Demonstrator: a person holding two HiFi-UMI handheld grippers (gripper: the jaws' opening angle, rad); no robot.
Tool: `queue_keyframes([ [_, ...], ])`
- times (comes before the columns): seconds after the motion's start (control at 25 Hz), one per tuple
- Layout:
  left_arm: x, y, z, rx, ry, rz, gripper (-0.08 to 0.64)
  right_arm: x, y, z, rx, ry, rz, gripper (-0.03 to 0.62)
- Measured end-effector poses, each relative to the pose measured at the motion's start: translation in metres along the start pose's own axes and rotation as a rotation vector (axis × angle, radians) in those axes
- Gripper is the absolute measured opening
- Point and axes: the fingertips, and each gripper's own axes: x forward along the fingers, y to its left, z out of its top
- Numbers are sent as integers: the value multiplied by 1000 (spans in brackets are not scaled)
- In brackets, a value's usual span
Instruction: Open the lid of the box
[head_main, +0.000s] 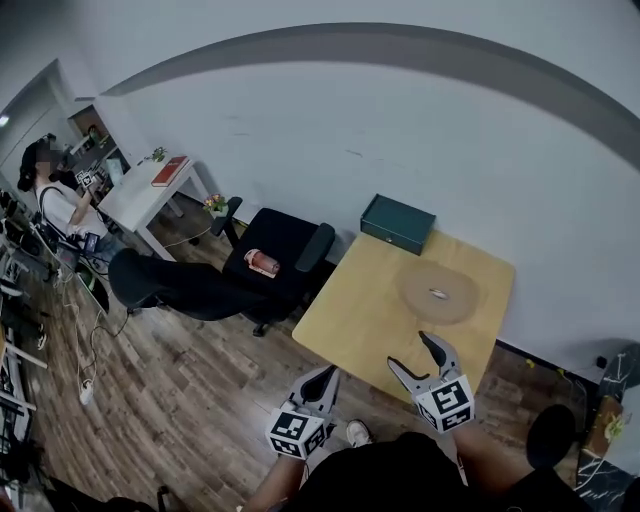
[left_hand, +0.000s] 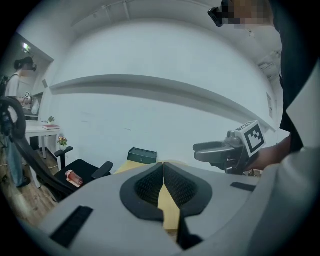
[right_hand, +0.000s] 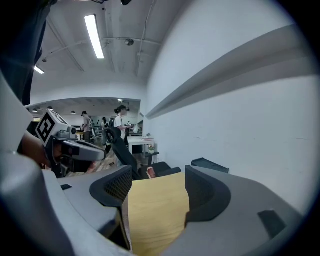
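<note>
- Left gripper (left_hand: 163, 165) is clenched, its two dark pads meeting at the tips with nothing caught between them. It hangs just short of the near edge of the wooden table (head_main: 360, 320), over the wood floor (head_main: 200, 400).
- Right gripper (right_hand: 157, 174) is released, its jaws well apart and empty, with only bare tabletop showing in the gap. It hovers over the table's near edge, just beside the left one.
- A dark green box (head_main: 398, 222) sits at the far edge of the table, close against the white wall (head_main: 400, 130), its lid lying flat and closed. It is well apart from both grippers.
- Between the grippers and the box lies a round tan mat (head_main: 440, 292), with a small pale thing at its middle that I can't make out.
- Left of the table stands a black office chair (head_main: 290, 240) with a pink bottle (head_main: 262, 262) lying on its seat.
- Farther off to the left there's a white desk (head_main: 140, 195) with a red book (head_main: 170, 170) on top, and a person (head_main: 60, 205) beside it.
</note>
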Motion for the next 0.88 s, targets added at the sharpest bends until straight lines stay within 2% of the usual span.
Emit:
queue_keyframes([
  [0.12, 19, 8, 1, 10, 8, -36, 21, 14, -10, -8, -25, 42, -1, 345],
  [0.32, 54, 10, -2, -28, 18, -80, 21, 25, -39, -30, -41, 139, -11, 345],
  [0.56, 82, 20, -8, -39, 50, -92, 21, 45, -73, -56, -31, 245, -14, 345],
  [0.88, 123, 9, -6, -26, 67, -154, 21, 76, -123, -102, -94, 444, 32, 402],
])
